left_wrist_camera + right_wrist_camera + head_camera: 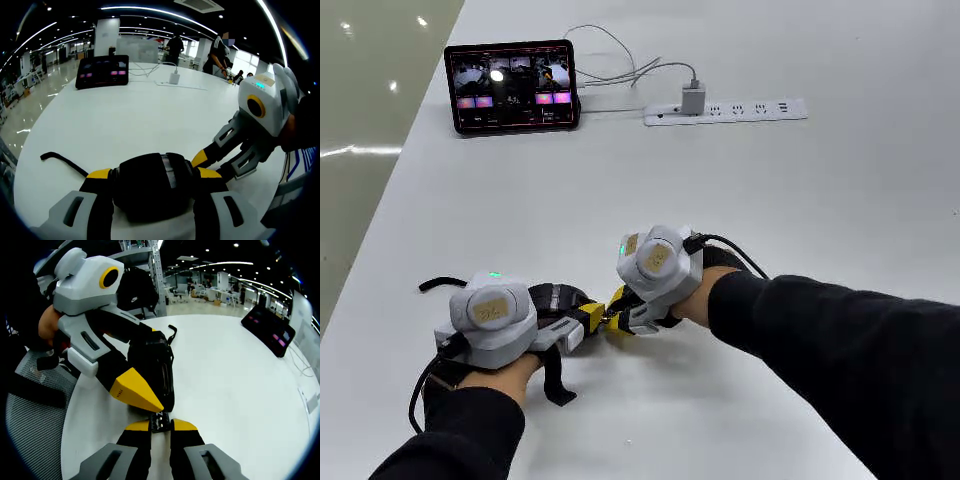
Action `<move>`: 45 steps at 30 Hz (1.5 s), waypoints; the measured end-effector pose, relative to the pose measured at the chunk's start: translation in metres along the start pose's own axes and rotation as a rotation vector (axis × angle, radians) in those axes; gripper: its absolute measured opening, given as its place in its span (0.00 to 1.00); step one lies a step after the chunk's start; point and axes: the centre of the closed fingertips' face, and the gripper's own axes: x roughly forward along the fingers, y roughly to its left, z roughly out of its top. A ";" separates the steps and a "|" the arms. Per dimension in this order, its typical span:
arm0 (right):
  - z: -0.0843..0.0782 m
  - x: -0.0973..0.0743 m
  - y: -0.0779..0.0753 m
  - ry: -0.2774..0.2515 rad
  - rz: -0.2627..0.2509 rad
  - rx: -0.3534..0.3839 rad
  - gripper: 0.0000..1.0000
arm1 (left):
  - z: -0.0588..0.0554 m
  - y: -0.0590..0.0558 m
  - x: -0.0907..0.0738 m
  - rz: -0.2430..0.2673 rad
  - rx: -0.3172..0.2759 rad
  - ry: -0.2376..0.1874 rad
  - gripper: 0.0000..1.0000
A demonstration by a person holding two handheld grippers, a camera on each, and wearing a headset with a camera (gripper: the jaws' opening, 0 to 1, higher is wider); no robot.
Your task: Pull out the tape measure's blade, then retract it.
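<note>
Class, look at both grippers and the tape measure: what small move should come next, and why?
Probably draw the right gripper straight away from the tape measure, which the left gripper clamps. The right jaws look shut on the blade's end, and no blade is out yet.

Opposed close gripper views, tape measure between
</note>
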 end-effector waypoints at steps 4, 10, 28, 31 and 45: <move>0.002 0.001 0.000 -0.002 -0.001 0.000 0.09 | 0.000 0.001 0.000 0.001 0.000 0.000 0.60; 0.003 0.002 0.000 -0.001 -0.002 0.001 0.10 | 0.000 0.001 0.000 -0.001 0.000 0.001 0.59; 0.005 0.004 0.002 0.002 -0.005 0.007 0.11 | 0.000 0.000 0.000 0.005 0.008 0.001 0.61; 0.005 0.004 0.002 0.007 -0.012 0.005 0.11 | 0.000 0.000 0.000 0.006 0.010 -0.003 0.61; 0.005 0.005 0.003 -0.010 -0.019 0.000 0.12 | 0.000 -0.001 0.000 -0.005 0.021 -0.013 0.62</move>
